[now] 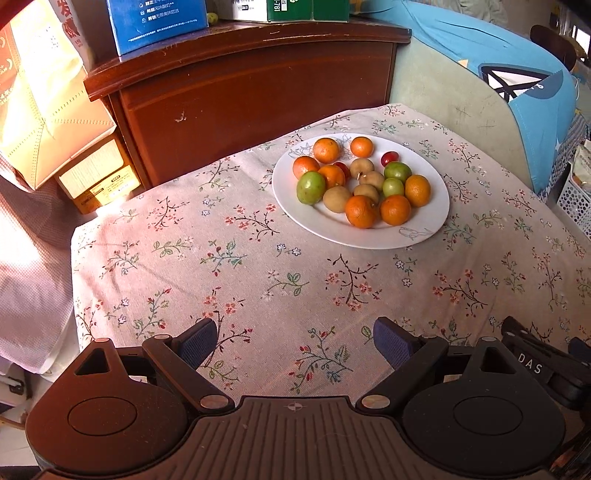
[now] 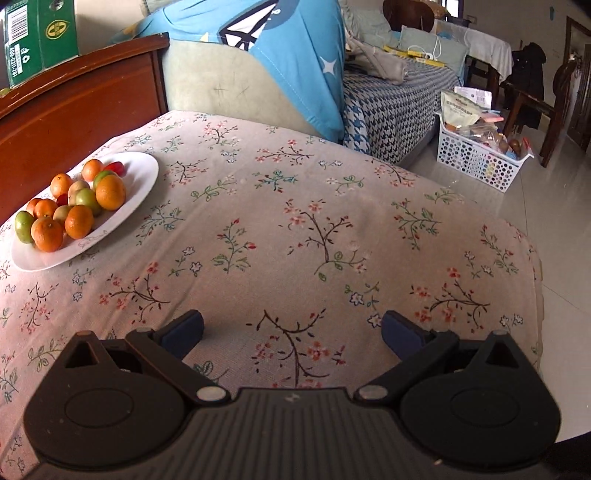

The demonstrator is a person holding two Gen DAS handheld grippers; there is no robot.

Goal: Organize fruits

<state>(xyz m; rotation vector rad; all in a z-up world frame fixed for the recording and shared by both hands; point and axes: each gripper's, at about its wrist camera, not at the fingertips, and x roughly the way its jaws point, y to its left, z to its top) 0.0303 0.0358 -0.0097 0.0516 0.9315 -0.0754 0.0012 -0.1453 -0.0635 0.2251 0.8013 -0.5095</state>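
A white plate [image 1: 424, 229] sits on the floral tablecloth [image 1: 258, 277] and holds a pile of mixed fruit: several oranges [image 1: 362, 211], green fruits [image 1: 311, 187], brown longans [image 1: 337, 199] and small red tomatoes [image 1: 389, 158]. The plate also shows in the right wrist view [image 2: 140, 173], far left. My left gripper [image 1: 295, 343] is open and empty, low over the cloth, well short of the plate. My right gripper [image 2: 293, 330] is open and empty over bare cloth, to the right of the plate. Its body shows in the left wrist view [image 1: 535, 362].
A dark wooden cabinet [image 1: 258, 92] stands behind the table with boxes [image 1: 159, 22] on top. A sofa with a blue cover [image 2: 288, 55] is behind the table on the right. A white perforated basket [image 2: 476, 158] sits on the floor. Cartons [image 1: 96, 177] are at the left.
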